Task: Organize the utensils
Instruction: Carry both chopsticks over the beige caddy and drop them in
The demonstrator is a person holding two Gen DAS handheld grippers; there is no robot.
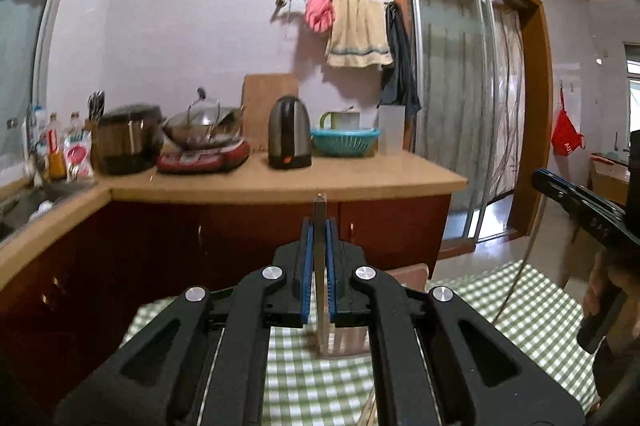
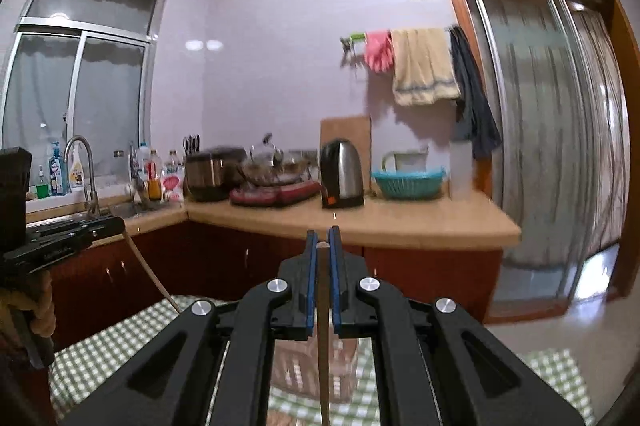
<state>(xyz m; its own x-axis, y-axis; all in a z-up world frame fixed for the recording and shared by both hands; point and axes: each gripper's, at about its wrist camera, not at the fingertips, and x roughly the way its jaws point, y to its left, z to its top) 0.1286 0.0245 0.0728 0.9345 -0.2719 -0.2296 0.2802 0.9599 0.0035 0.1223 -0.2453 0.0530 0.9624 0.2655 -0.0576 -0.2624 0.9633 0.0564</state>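
Both utensils' lower ends are hidden. Left tongs clamp an upright metal utensil; right tongs clamp an upright wooden chopstick.

One kettle, one wok, one rice cooker, one teal basket, one cutting board, two hanging cloths, one pink glove.
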